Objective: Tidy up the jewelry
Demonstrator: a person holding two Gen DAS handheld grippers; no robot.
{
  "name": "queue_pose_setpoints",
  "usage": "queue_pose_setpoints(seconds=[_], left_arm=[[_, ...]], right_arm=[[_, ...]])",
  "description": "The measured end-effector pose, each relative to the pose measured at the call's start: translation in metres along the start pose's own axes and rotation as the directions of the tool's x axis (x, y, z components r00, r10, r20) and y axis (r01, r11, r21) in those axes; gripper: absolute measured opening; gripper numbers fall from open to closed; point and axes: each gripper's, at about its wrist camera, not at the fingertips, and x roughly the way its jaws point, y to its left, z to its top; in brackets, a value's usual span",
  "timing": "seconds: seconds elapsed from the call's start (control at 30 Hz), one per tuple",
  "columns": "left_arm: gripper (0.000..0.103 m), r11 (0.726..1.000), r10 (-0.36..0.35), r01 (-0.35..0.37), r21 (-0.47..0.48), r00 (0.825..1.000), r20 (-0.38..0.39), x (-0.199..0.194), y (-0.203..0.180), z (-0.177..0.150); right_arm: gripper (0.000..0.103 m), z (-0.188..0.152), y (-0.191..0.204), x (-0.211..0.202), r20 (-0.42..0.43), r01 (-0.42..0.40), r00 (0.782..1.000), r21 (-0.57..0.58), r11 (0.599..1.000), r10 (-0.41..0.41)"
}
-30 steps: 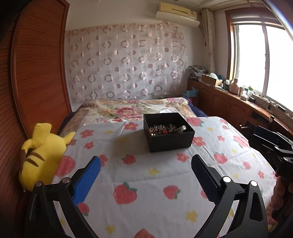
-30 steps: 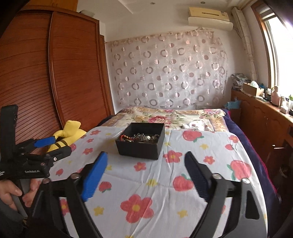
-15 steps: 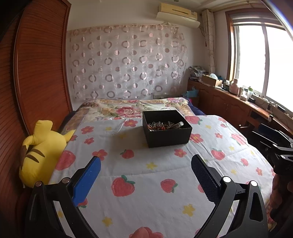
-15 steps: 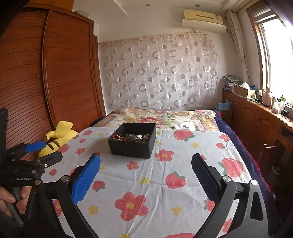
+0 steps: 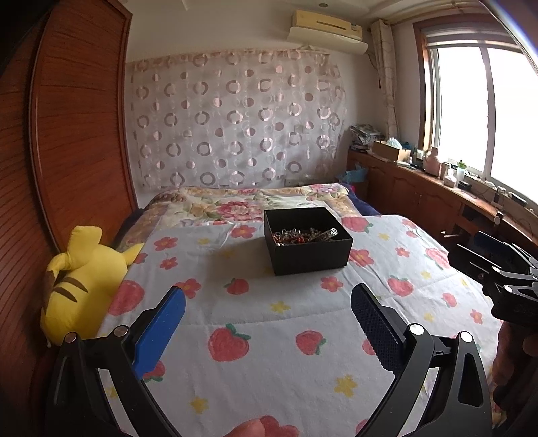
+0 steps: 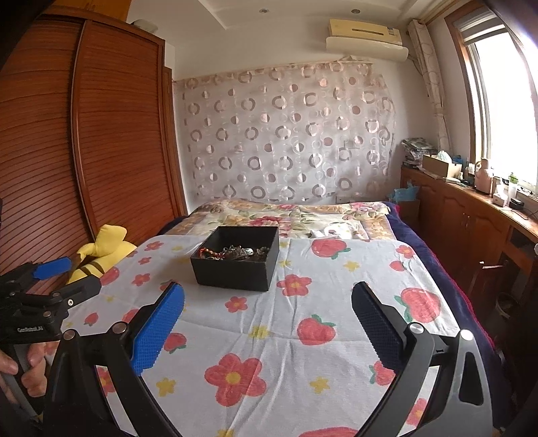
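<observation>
You are in a home bedroom. A bed (image 5: 269, 336) fills the middle, spread with a strawberry-and-flower blanket (image 6: 285, 319) and a floral quilt (image 5: 242, 201) behind it. A yellow plush toy (image 5: 80, 279) lies at its edge beside a slatted wooden wardrobe (image 6: 111, 134). A circle-patterned curtain (image 5: 235, 124) covers the far wall under an air conditioner (image 5: 328, 30), and low wooden cabinets (image 6: 470, 218) run beneath the window (image 5: 487, 111).

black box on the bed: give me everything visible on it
The black box is square, matte, open-topped with no lid in view, and looks like cardboard. It sits upright and flat on the strawberry-print blanket, roughly mid-bed. Inside lies a tangled pile of jewelry: silvery pieces plus red-orange beads toward one side; single items are too small to tell apart. Nothing but the blanket touches it. Both tools are open and well short of it.
</observation>
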Motion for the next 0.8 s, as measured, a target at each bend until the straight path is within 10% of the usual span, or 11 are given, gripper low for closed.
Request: queue_pose_setpoints(seconds=[0.8], left_arm=[[0.095,1.000,-0.010,0.010,0.002,1.000,0.024,-0.0068,-0.0034,0.0038]], right_arm=[[0.101,0.0000,-0.0002,-0.0005,0.002,0.000,1.000,0.002,1.000,0.000]])
